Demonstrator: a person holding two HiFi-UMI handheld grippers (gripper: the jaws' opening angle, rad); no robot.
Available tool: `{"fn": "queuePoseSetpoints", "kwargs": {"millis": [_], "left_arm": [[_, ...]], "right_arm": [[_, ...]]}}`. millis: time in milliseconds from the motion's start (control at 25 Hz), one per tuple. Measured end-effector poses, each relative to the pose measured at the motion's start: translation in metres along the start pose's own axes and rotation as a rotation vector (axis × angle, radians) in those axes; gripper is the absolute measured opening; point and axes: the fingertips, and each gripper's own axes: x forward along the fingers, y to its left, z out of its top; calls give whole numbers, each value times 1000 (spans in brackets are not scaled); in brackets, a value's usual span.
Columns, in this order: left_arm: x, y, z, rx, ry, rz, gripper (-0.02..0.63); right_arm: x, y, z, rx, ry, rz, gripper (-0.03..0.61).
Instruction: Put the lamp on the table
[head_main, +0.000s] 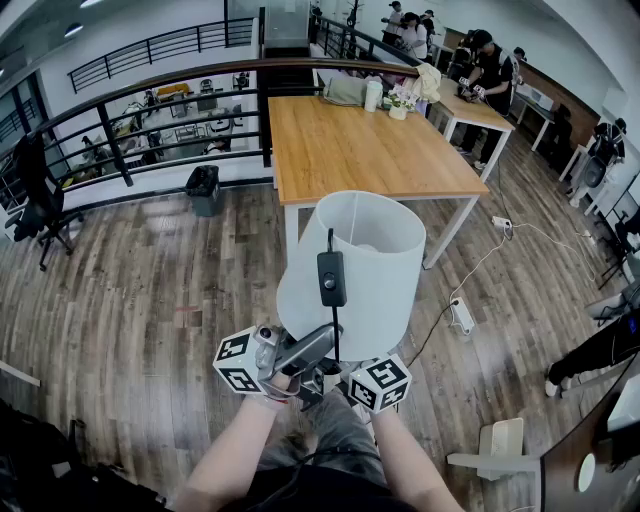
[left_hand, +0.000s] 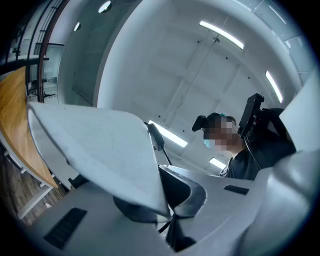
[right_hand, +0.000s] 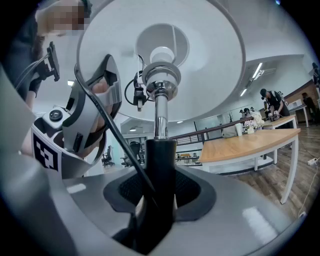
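Note:
In the head view a lamp with a white drum shade (head_main: 350, 260) hangs over the wooden floor, short of the long wooden table (head_main: 370, 150). Its black cord with an inline switch (head_main: 331, 278) dangles in front of the shade. My left gripper (head_main: 325, 340) tilts upward and is shut on the shade's lower rim (left_hand: 100, 145); the thin rim is pinched at the jaw tips (left_hand: 170, 215). My right gripper (right_hand: 157, 200) lies level and is shut on the lamp's black stem (right_hand: 160, 165), below the chrome neck and bulb socket. The cord (right_hand: 115, 130) runs down past the stem.
A dark railing (head_main: 150, 100) runs behind the table, with a black bin (head_main: 203, 188) by it. Bottles and flowers (head_main: 390, 95) sit at the table's far end. People stand at another table (head_main: 490, 60). A power strip (head_main: 462, 315) lies on the floor to the right.

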Motion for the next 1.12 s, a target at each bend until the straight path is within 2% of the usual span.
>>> {"fn": "queuePoseSetpoints", "kwargs": {"millis": [280,600,1120], "left_arm": [[14,66,-3,10,21,16,6],[39,158,18,-11,-11,22,6],[85,280,40,27,-37,62,6]], "right_arm": [[22,-59,-3,37,-3,-6,150],[61,-143,16,31,18,3,152],[112,-257,48,37,40,52,152]]}}
